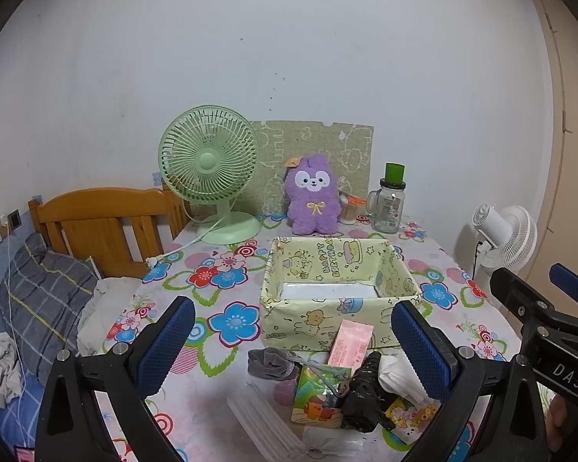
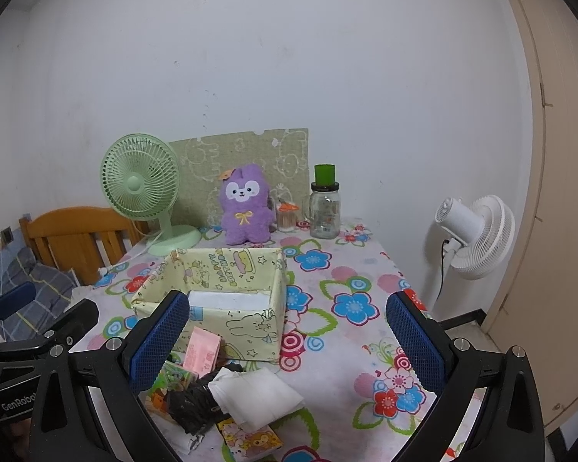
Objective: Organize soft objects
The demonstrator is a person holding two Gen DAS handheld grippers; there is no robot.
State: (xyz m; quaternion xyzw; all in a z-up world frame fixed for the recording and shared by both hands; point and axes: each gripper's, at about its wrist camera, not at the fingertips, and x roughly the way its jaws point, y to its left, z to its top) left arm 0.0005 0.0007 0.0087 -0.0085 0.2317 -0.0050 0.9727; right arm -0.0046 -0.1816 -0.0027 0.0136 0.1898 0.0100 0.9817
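A yellow cartoon-print box (image 1: 339,317) (image 2: 250,323) stands open mid-table with something white inside. In front of it lies a pile: a pink pack (image 1: 350,344) (image 2: 202,350), a grey pouch (image 1: 269,364), a green tissue pack (image 1: 316,396), a black bundle (image 1: 364,392) (image 2: 192,404), a white folded cloth (image 2: 256,392) and a clear bag (image 1: 262,419). My left gripper (image 1: 293,346) is open above the pile. My right gripper (image 2: 289,342) is open, just right of it. A purple plush (image 1: 312,196) (image 2: 244,204) sits at the back.
A green desk fan (image 1: 210,173) (image 2: 142,188), a glass jar with green lid (image 1: 391,202) (image 2: 325,204) and a toothpick holder (image 2: 287,217) stand along the wall. A white fan (image 2: 474,235) stands right of the table, a bed (image 1: 57,269) left. The floral tablecloth (image 2: 350,308) covers the table.
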